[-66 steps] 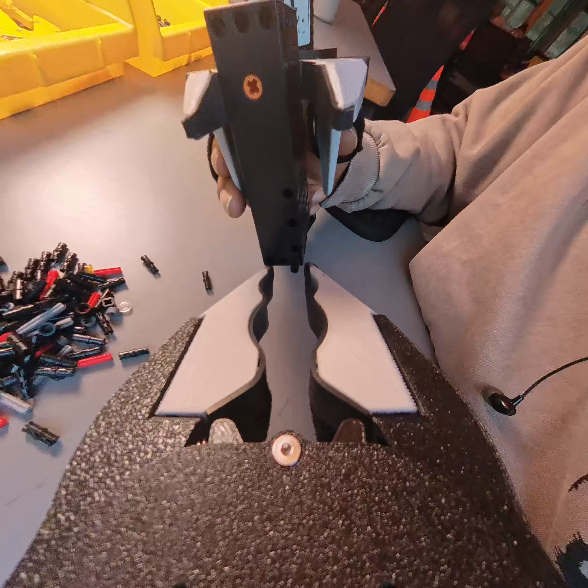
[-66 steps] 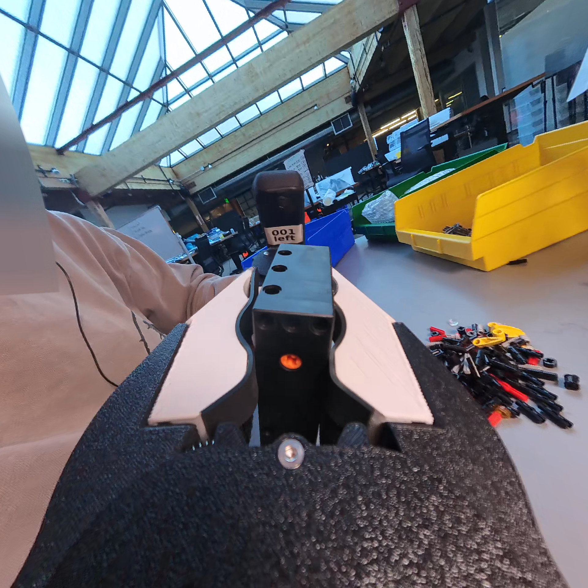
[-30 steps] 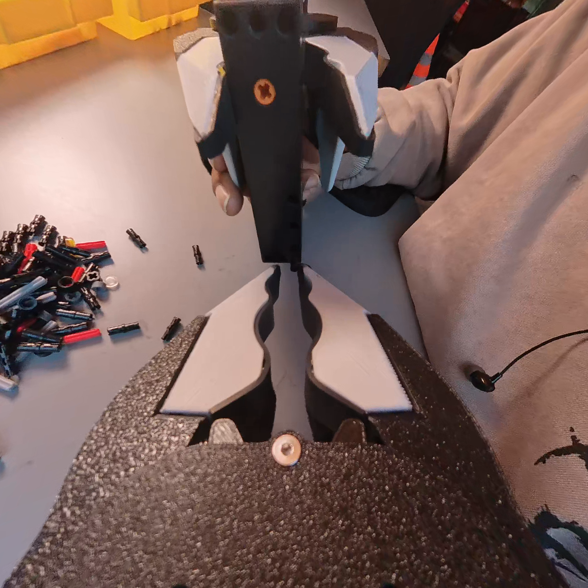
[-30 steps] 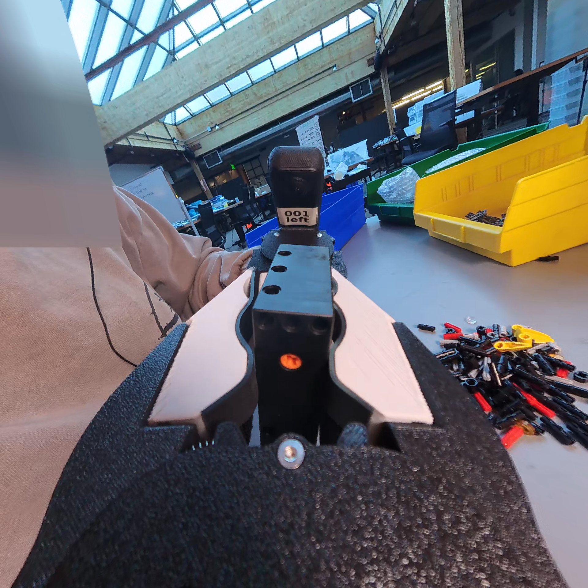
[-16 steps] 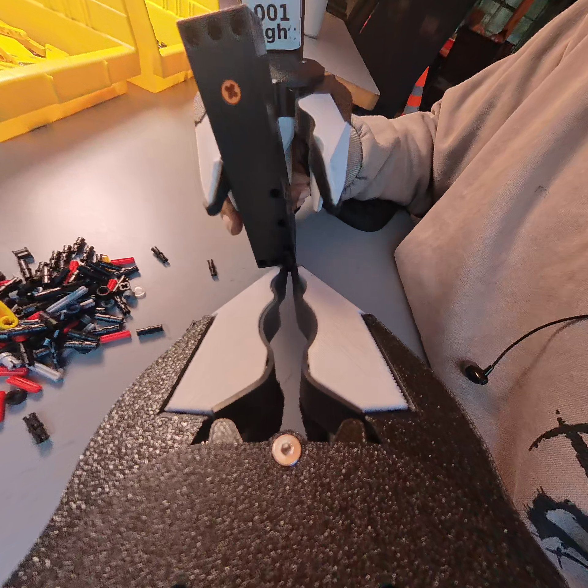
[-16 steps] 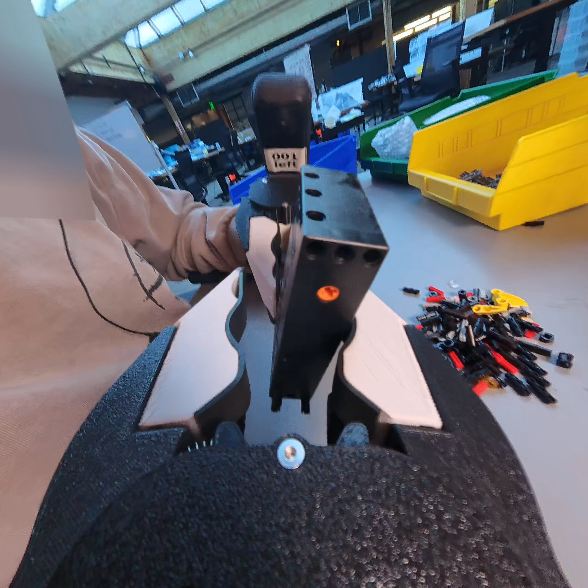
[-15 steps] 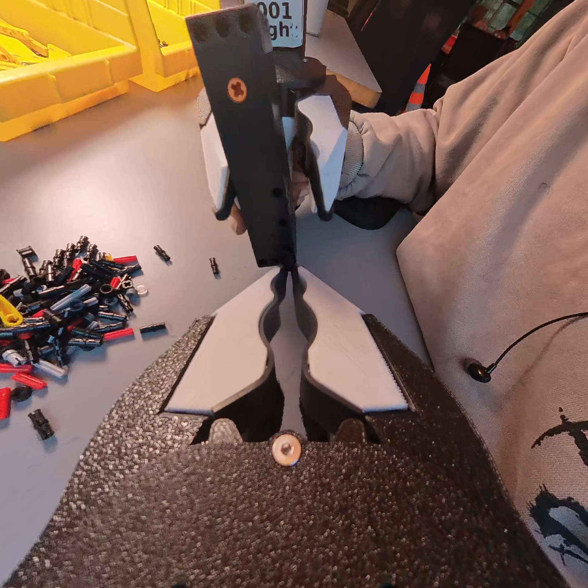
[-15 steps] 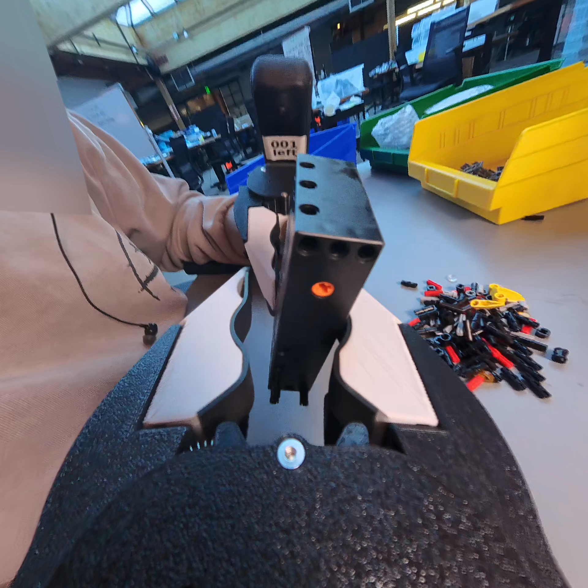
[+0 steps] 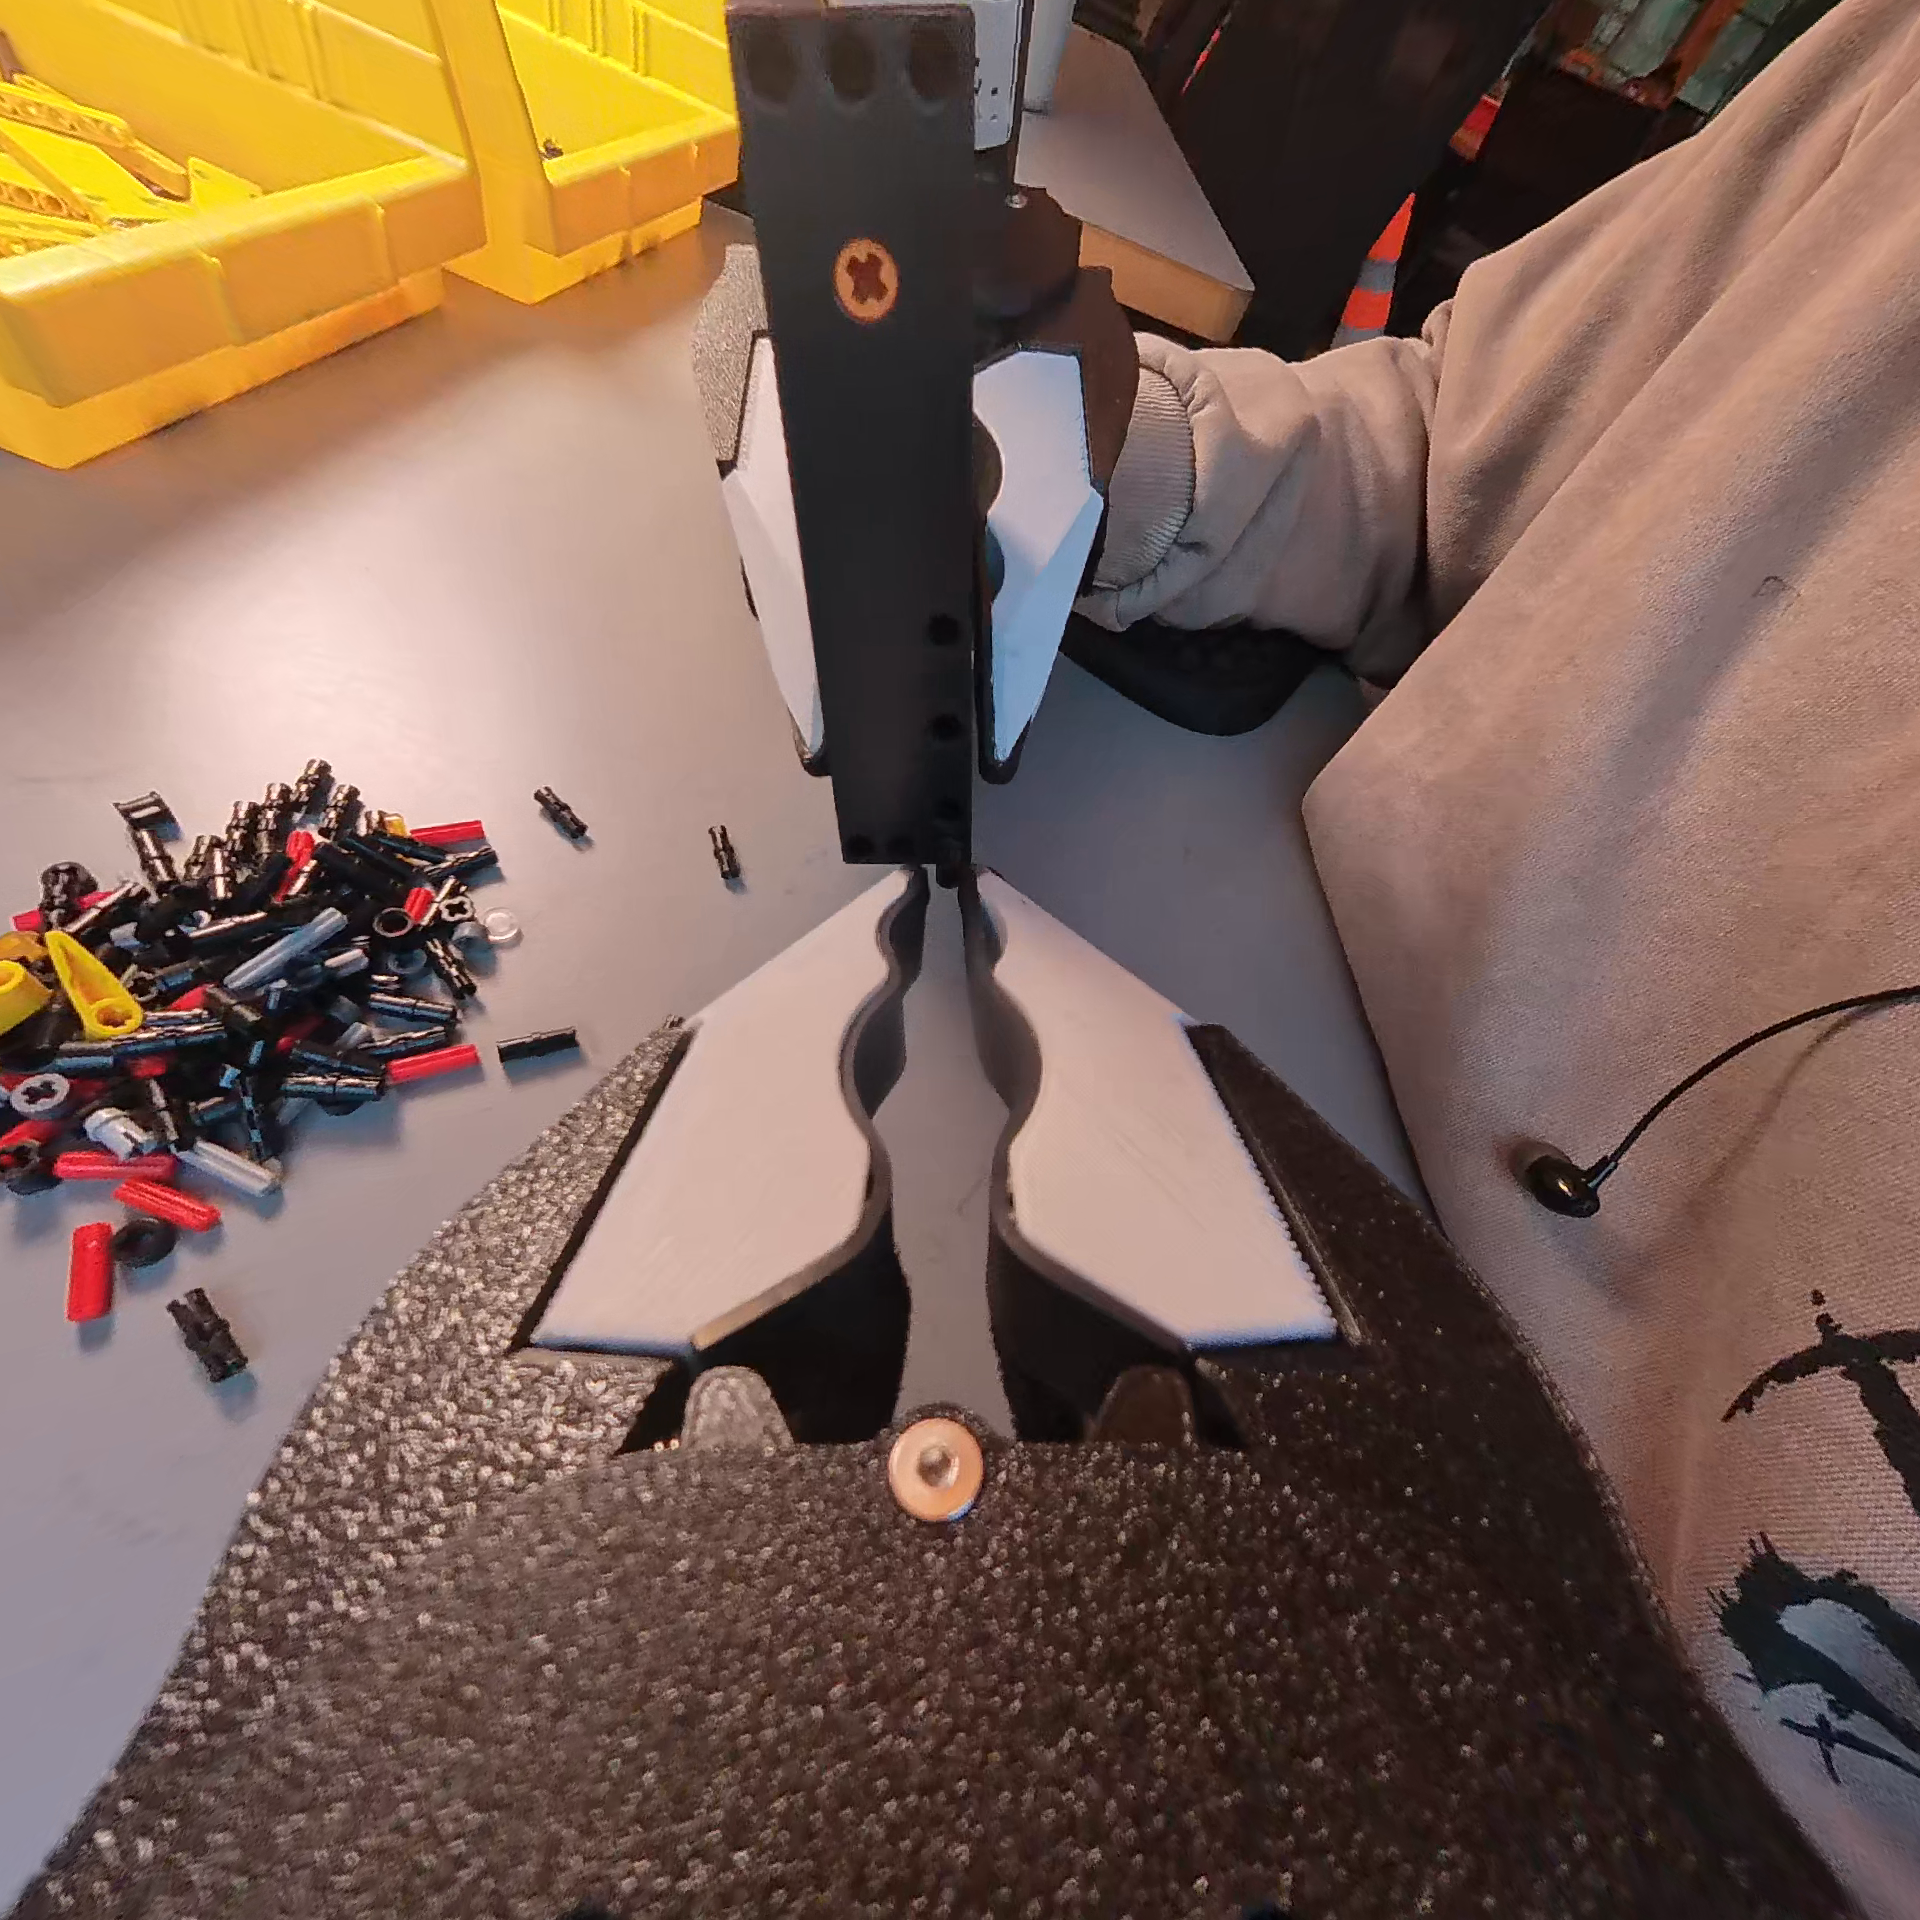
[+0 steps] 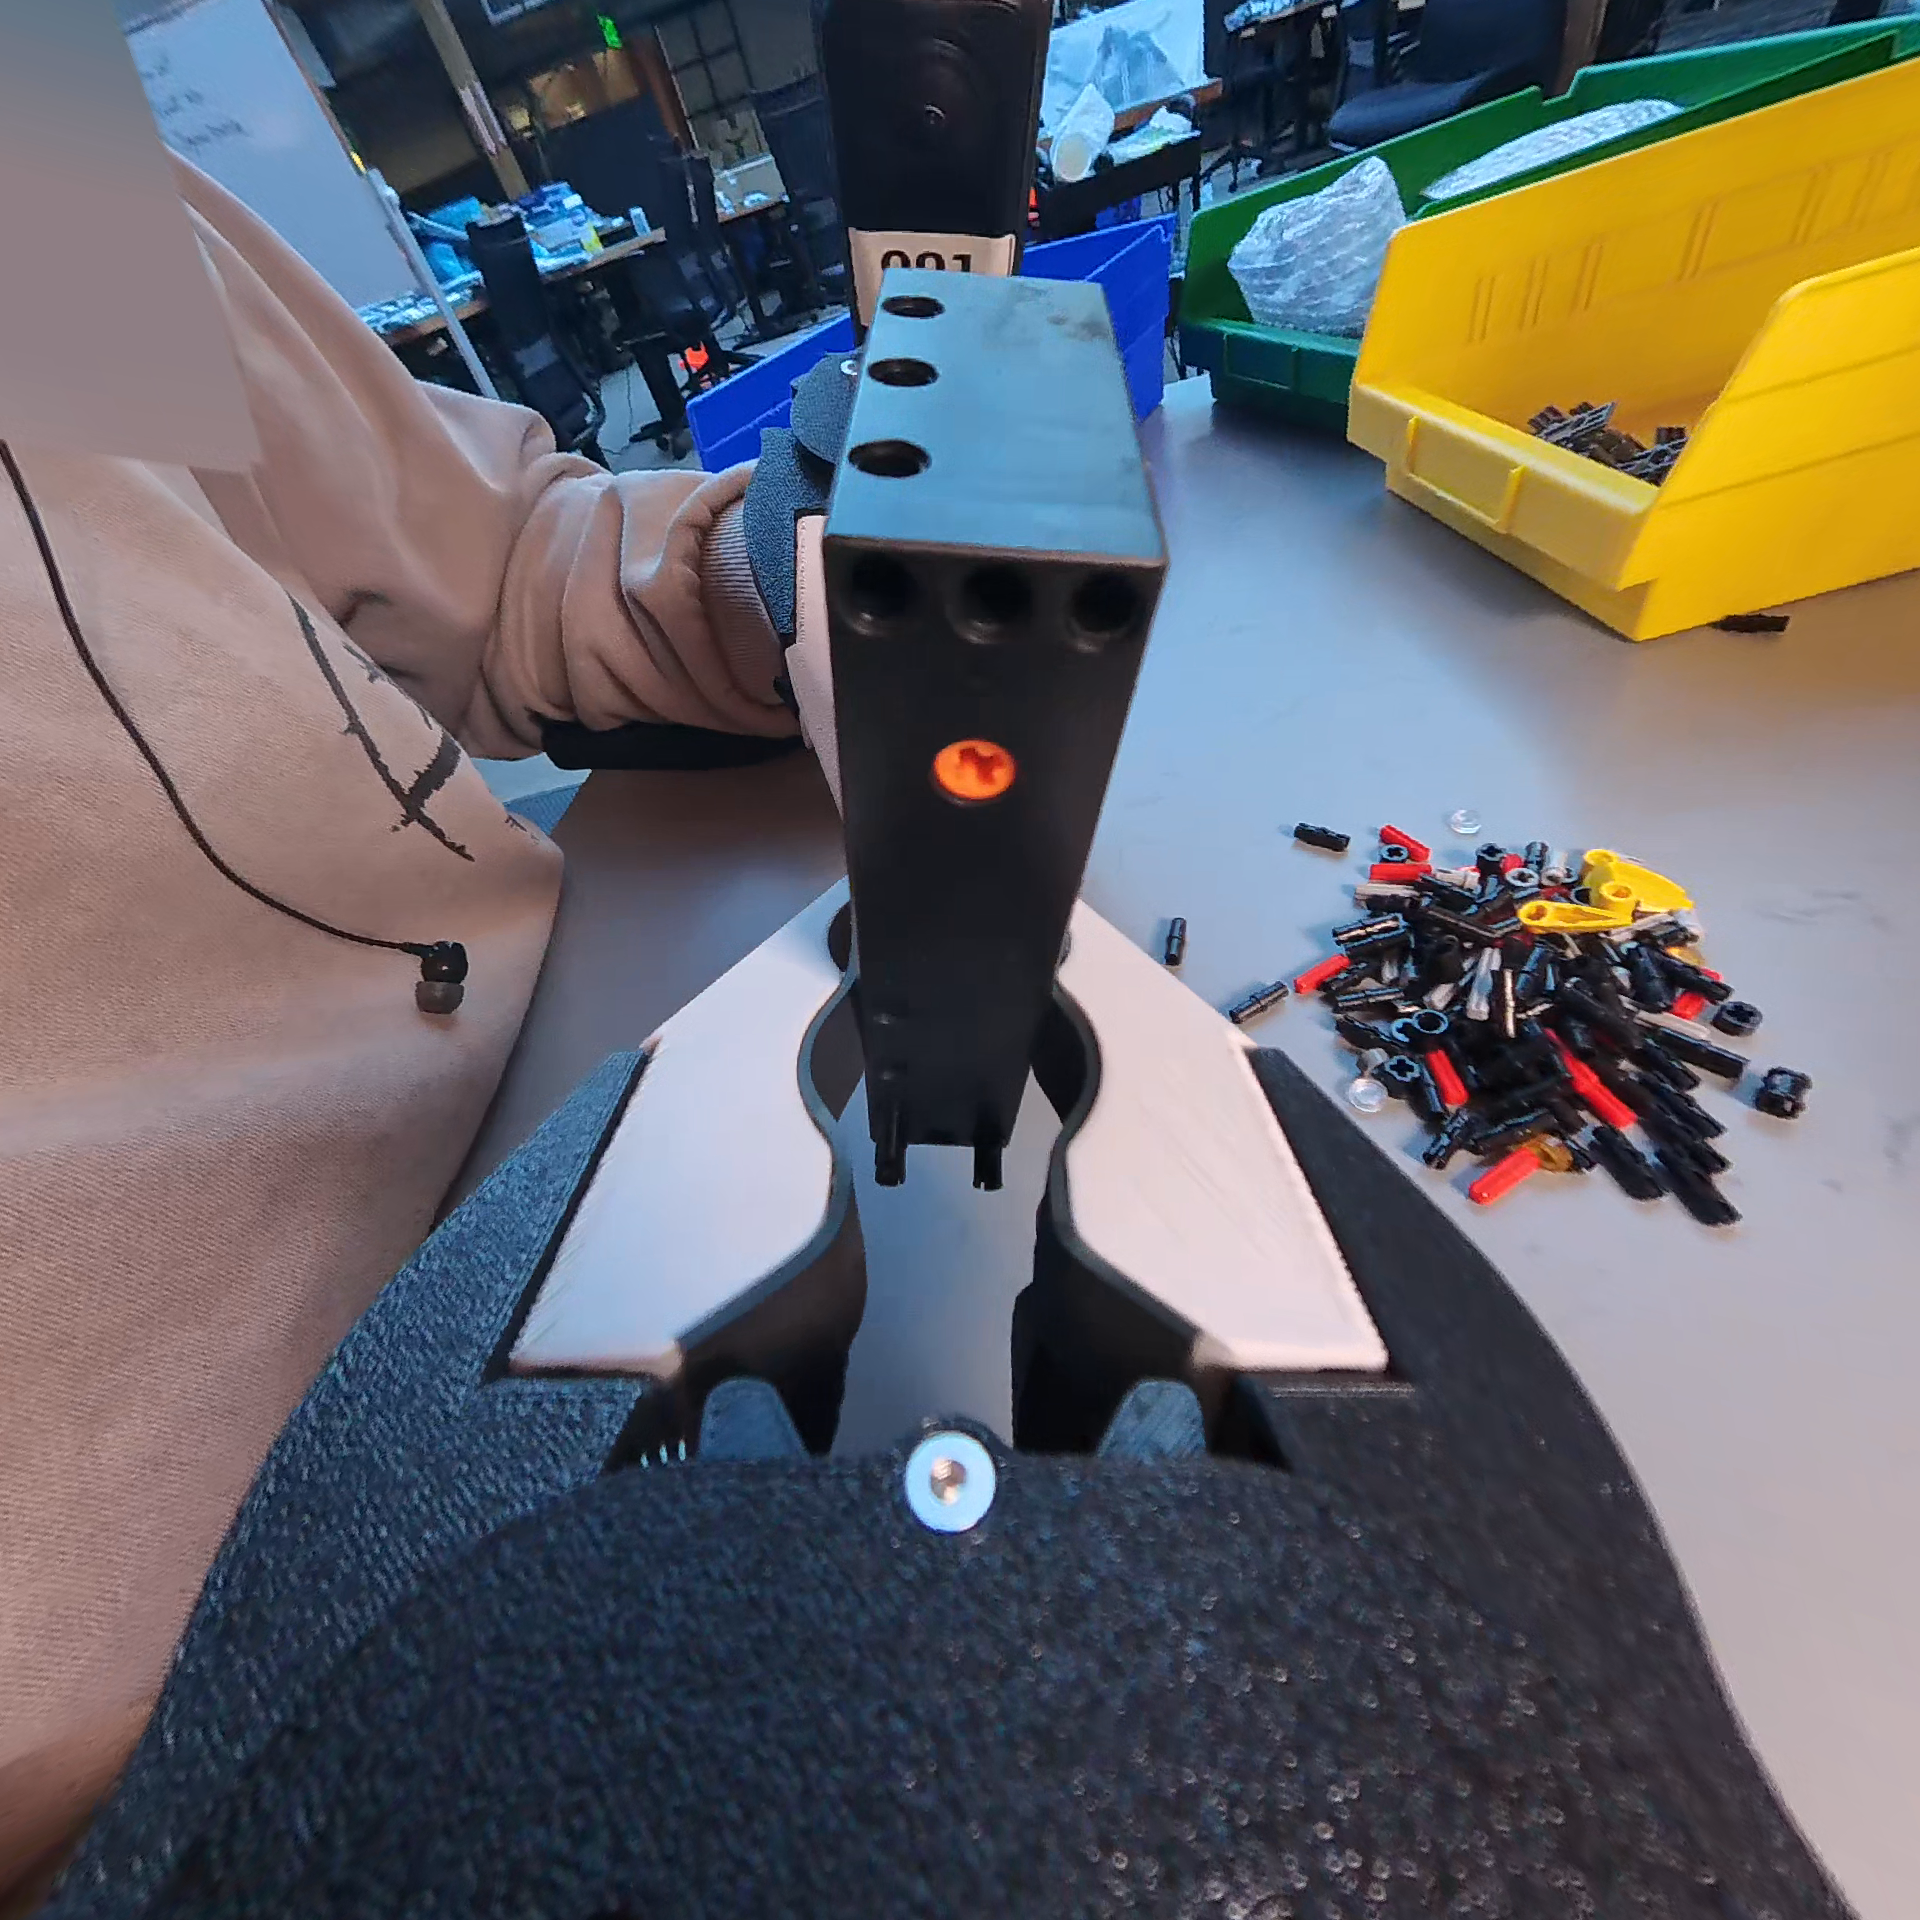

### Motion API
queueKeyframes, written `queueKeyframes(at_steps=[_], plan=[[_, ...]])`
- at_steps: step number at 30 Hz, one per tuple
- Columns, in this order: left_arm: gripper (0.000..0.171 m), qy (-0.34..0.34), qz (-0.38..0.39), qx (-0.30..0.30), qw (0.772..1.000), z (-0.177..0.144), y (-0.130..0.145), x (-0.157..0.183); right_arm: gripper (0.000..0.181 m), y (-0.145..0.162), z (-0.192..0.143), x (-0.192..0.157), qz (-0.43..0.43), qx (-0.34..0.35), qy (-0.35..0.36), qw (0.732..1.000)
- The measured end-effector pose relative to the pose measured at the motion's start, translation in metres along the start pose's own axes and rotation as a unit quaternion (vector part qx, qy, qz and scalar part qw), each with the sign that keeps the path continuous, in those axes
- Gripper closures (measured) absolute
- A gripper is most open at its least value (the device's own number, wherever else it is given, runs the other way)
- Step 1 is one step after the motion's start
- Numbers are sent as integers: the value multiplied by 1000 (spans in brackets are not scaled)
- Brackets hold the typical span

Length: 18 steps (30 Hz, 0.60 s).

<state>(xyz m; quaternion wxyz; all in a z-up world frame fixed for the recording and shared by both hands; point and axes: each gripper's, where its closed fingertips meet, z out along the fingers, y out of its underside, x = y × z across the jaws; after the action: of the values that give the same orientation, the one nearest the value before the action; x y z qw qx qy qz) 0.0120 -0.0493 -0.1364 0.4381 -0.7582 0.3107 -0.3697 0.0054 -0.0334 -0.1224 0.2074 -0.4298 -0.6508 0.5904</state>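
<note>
A long black block (image 9: 873, 468) with round holes and an orange cross stud stands upright between the two grippers, which face each other. My left gripper (image 9: 943, 883) is nearly closed, and its tips pinch a small black pin (image 9: 945, 871) at the block's lower end. My right gripper (image 10: 961, 920) has its white fingers (image 10: 717, 1143) against the block's (image 10: 977, 686) sides. Two pins stick out of the block's lower end between them. The right gripper also shows in the left wrist view (image 9: 906, 758), flanking the block. The block hides the left tips in the right wrist view.
A pile of small black, red, grey and yellow parts (image 9: 239, 997) lies on the grey table (image 9: 416, 623); it also shows in the right wrist view (image 10: 1538, 1018). Yellow bins (image 10: 1662, 416), a green bin (image 10: 1455, 156) and a blue bin (image 10: 758, 405) stand behind. A person's beige sleeve and torso (image 9: 1662, 727) are close by. My left and right fingertips are right by each other.
The right gripper held the block, opened around it while it tilted, and has closed on it again, farther out along the fingers. The left tips narrowed onto the pin. The block stands straighter.
</note>
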Motion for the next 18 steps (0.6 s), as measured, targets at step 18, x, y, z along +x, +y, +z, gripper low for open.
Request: queueKeyframes(at_steps=[18], plan=[[166, 21, -38, 34, 998, -3, -7, 1, 155, -5, -2, 0, -21, 14, 11, 1000]])
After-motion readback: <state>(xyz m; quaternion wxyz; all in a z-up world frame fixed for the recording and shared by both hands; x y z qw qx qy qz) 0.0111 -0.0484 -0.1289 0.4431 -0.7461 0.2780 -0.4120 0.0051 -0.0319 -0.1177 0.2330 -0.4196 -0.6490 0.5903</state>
